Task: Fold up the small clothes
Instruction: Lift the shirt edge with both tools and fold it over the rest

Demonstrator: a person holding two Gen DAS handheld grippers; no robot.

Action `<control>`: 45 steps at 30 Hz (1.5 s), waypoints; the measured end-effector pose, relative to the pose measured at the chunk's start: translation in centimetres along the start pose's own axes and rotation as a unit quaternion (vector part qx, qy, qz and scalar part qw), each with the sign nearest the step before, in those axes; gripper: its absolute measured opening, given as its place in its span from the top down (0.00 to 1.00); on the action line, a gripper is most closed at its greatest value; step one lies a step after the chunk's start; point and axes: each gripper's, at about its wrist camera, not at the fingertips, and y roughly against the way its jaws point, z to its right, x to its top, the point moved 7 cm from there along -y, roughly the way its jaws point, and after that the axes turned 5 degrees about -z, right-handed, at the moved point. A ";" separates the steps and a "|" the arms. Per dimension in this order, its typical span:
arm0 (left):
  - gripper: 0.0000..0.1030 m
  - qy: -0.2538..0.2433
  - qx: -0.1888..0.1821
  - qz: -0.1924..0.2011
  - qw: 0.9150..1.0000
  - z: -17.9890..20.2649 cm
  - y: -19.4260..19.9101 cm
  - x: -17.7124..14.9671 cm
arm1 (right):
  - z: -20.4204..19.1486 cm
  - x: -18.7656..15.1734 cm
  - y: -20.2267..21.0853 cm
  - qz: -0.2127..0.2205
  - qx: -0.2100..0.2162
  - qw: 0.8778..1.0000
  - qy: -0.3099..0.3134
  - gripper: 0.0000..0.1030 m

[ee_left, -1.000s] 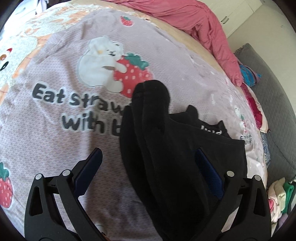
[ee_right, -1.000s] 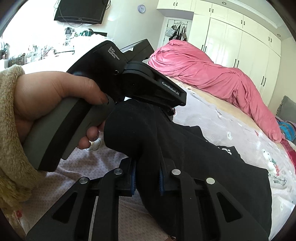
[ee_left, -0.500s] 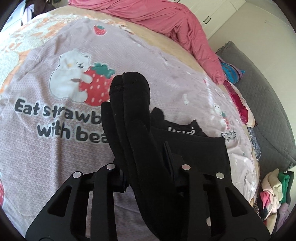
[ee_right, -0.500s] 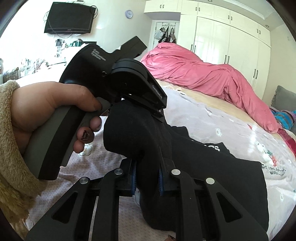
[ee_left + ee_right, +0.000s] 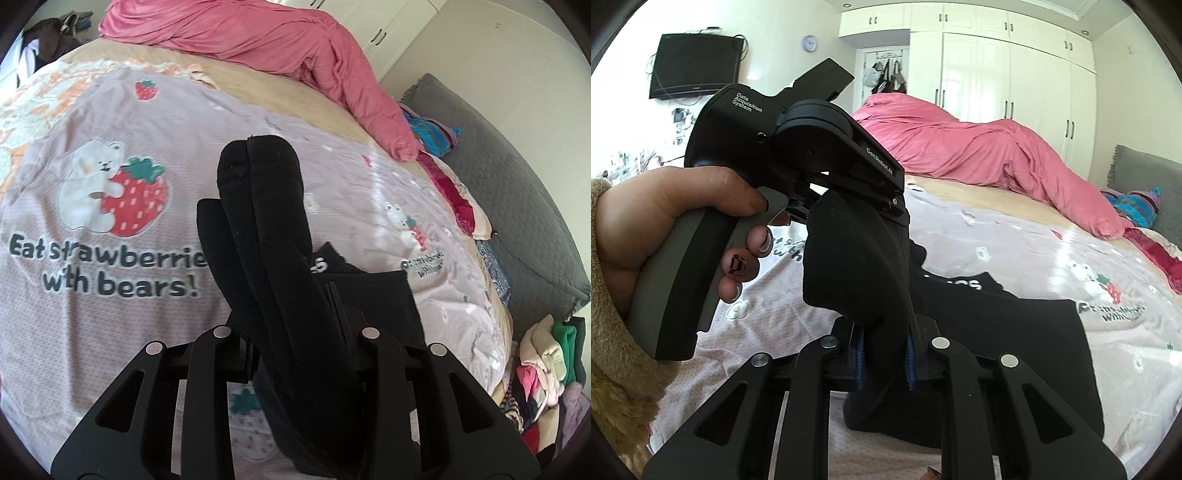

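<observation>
Bedroom scene: a lilac quilt (image 5: 110,288) printed with a bear and strawberries covers the bed, with a pink duvet (image 5: 258,33) heaped along the top of the frame and a pile of clothes (image 5: 546,373) at lower right. Task object: a pair of black socks (image 5: 266,229), laid together and lifted clear of the quilt at frame centre, above a black garment (image 5: 1008,350) lying flat on the bed. Left gripper (image 5: 295,354): jaws closed on the socks low in the frame, the free ends rising toward the centre. Right gripper (image 5: 884,362): jaws likewise clamped on the socks, blue pads pressed against the fabric. Progress, as judged: the socks appear paired and bent over between the two grips, so the fold is under way; laying them down remains. View differences: only the right wrist view shows the person's hand (image 5: 665,236) on the left gripper's handle, the wardrobes (image 5: 1015,85) and a wall television (image 5: 696,64); only the left wrist view shows the sock ends and the quilt lettering
</observation>
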 end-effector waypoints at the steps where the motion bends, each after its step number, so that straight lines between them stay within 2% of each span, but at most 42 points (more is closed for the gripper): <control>1: 0.78 -0.002 -0.001 -0.001 1.000 0.4 0.0 -0.1 | 0.3 0.0 0.2 0.001 -0.002 1.000 -0.002 0.86; 15: 0.78 -0.036 0.000 -0.020 0.999 5.4 -1.8 -0.6 | 4.4 -1.5 2.4 0.004 -0.017 0.999 -0.041 0.86; 28: 0.78 -0.071 0.013 -0.062 0.995 9.9 -6.7 -1.6 | 8.6 -4.1 3.2 -0.011 -0.024 0.995 -0.092 0.86; 38: 0.77 -0.091 0.029 -0.098 0.991 12.4 -10.9 -2.9 | 11.8 -6.7 3.1 -0.030 -0.022 0.988 -0.151 0.86; 45: 0.72 -0.098 0.051 -0.124 0.986 13.4 -13.9 -3.7 | 13.9 -8.6 2.3 -0.050 -0.003 0.978 -0.203 0.86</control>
